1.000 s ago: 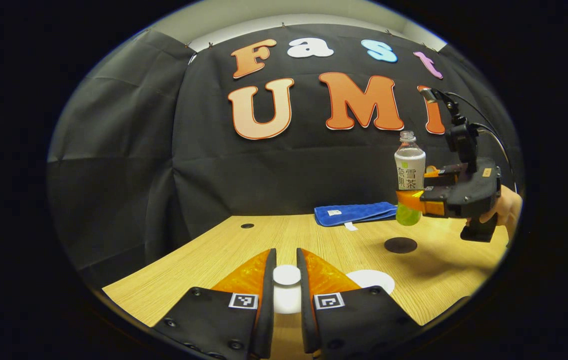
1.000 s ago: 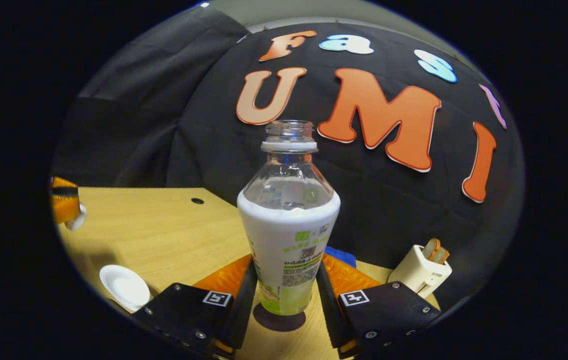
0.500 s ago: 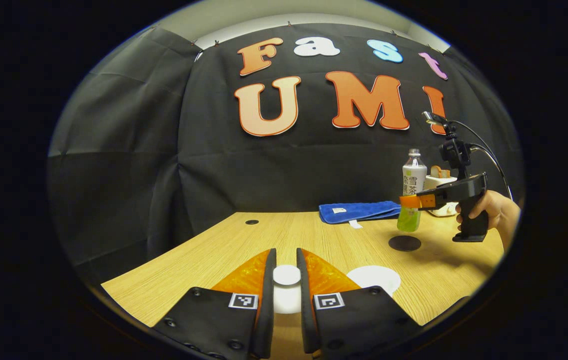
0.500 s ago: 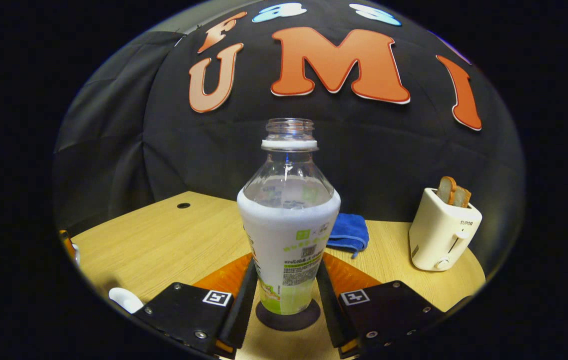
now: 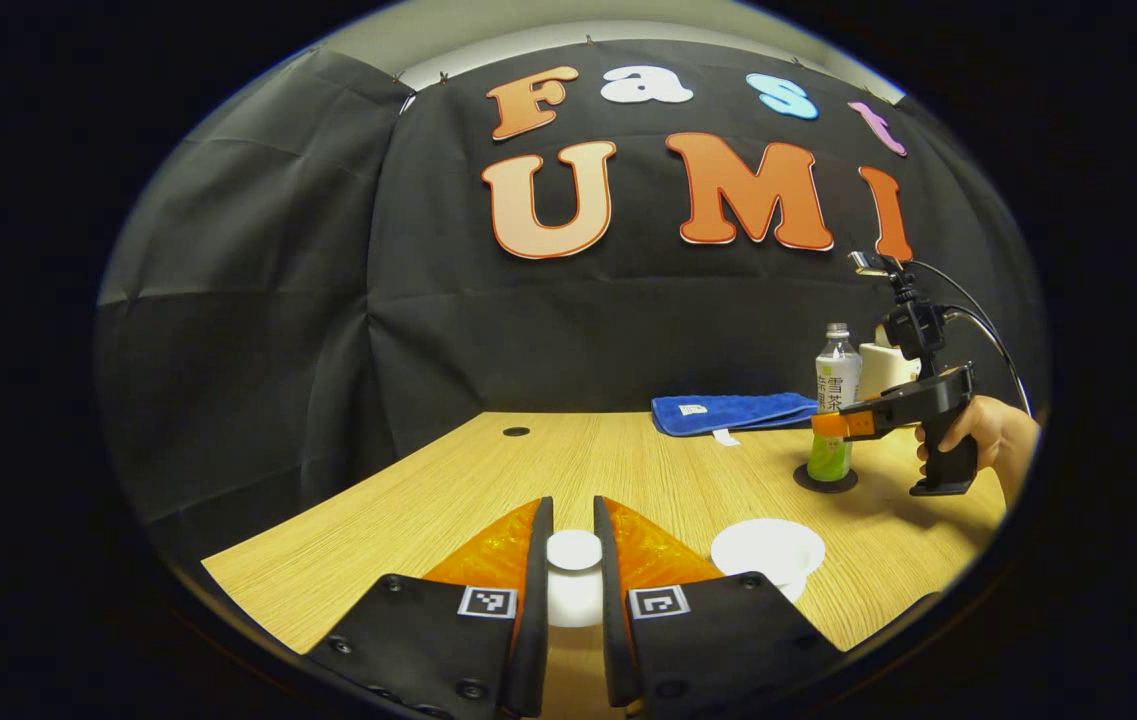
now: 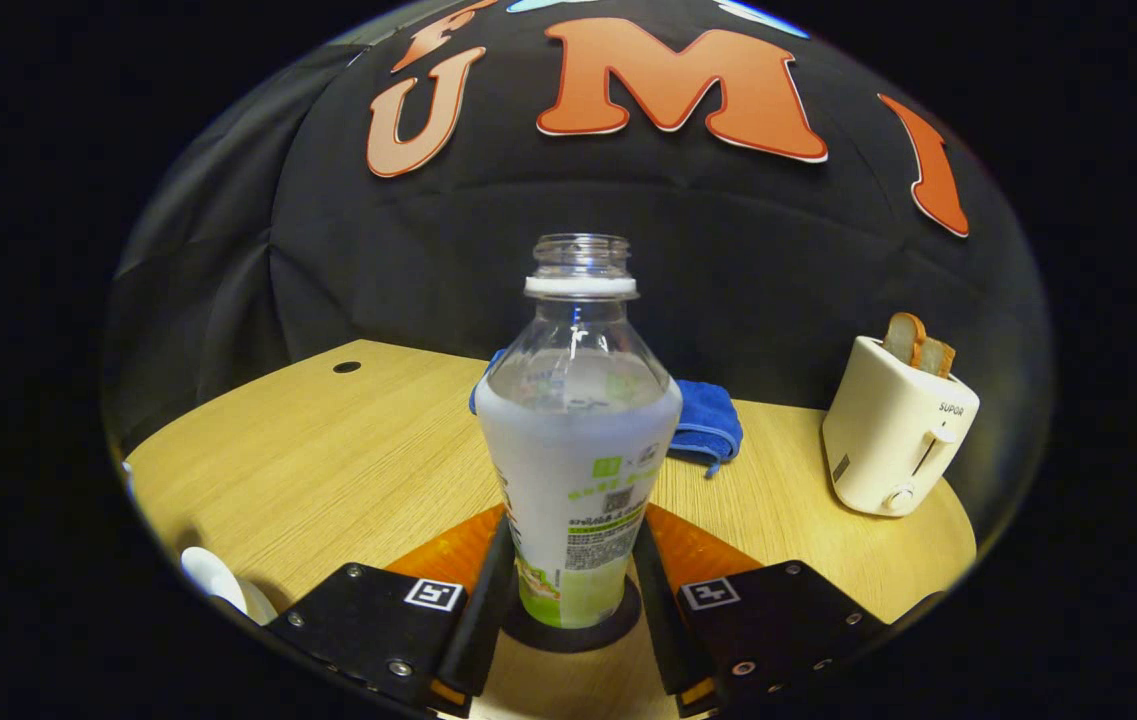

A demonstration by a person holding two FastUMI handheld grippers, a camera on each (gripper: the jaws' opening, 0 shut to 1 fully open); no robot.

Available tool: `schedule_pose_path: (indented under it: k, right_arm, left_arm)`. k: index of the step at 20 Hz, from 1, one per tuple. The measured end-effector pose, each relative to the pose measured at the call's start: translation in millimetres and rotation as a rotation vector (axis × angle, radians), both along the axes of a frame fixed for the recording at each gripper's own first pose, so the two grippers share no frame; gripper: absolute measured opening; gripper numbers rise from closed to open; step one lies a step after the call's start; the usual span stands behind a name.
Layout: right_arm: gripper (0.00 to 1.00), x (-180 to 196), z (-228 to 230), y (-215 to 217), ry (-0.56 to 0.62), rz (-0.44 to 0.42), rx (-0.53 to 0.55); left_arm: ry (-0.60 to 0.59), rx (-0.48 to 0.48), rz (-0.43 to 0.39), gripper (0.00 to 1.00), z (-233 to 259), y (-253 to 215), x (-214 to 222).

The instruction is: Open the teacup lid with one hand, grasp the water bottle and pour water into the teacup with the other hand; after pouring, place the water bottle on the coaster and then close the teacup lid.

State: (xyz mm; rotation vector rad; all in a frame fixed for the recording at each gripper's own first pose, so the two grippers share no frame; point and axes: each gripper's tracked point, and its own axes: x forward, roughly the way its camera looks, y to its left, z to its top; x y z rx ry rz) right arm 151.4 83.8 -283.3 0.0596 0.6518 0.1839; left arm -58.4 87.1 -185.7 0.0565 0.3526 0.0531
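In the right gripper view my right gripper [image 6: 573, 545] is shut on the uncapped water bottle [image 6: 578, 440], which stands upright with its base on the dark round coaster [image 6: 568, 632]. The left gripper view shows the same bottle [image 5: 834, 400] on the coaster [image 5: 825, 481] at the far right, with the right gripper [image 5: 831, 426] held by a hand [image 5: 983, 435]. My left gripper [image 5: 574, 525] is shut on the knob of the white teacup lid [image 5: 574, 552], held above the table. The open white teacup [image 5: 768, 548] stands just right of it, and its rim [image 6: 213, 582] shows at the lower left.
A folded blue towel [image 5: 733, 411] lies at the back of the wooden table [image 5: 448, 500]. A cream toaster [image 6: 896, 428] with bread slices stands to the right of the bottle. A small dark hole [image 6: 347, 367] marks the far left of the tabletop.
My right gripper has carried the bottle away from the teacup and lowered it from mid-air onto the coaster. The left gripper has kept the lid in place.
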Motion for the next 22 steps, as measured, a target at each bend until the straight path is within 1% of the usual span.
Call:
schedule_pose_path:
  k: [6, 8, 11, 12, 14, 17, 19, 21, 22]
  right_arm:
    - [0.65, -3, 1, -3, 0.036, -0.025, 0.055]
    - [0.65, -4, 1, -2, 0.042, -0.020, 0.060]
    - [0.71, -8, 1, 3, 0.033, 0.006, 0.065]
    - [0.75, -8, 0, 1, 0.031, 0.008, 0.057]
    - [0.80, -10, 2, -2, 0.023, 0.001, 0.057]
    - [0.94, -15, 10, -8, 0.012, -0.002, 0.065]
    - [0.98, -22, 13, -17, 0.002, -0.012, 0.074]
    - [0.98, -33, 18, -27, -0.005, -0.018, 0.084]
    - [0.98, -38, 22, -33, -0.012, -0.022, 0.081]
  left_arm:
    - [0.003, -0.014, -0.006, 0.27, -1, -7, 0]
    - [0.003, -0.015, -0.007, 0.27, -1, -8, -1]
    - [0.004, -0.008, -0.007, 0.27, 0, -7, -2]
    - [0.003, -0.007, -0.008, 0.27, -1, -8, -1]
    - [-0.001, -0.007, -0.011, 0.27, 2, -11, -1]
    - [-0.018, -0.017, -0.023, 0.27, 8, -19, 3]
    - [-0.025, -0.032, -0.038, 0.27, 12, -27, 4]
    - [-0.030, -0.058, -0.052, 0.27, 13, -37, 8]
    - [-0.026, -0.066, -0.060, 0.24, 12, -42, 10]
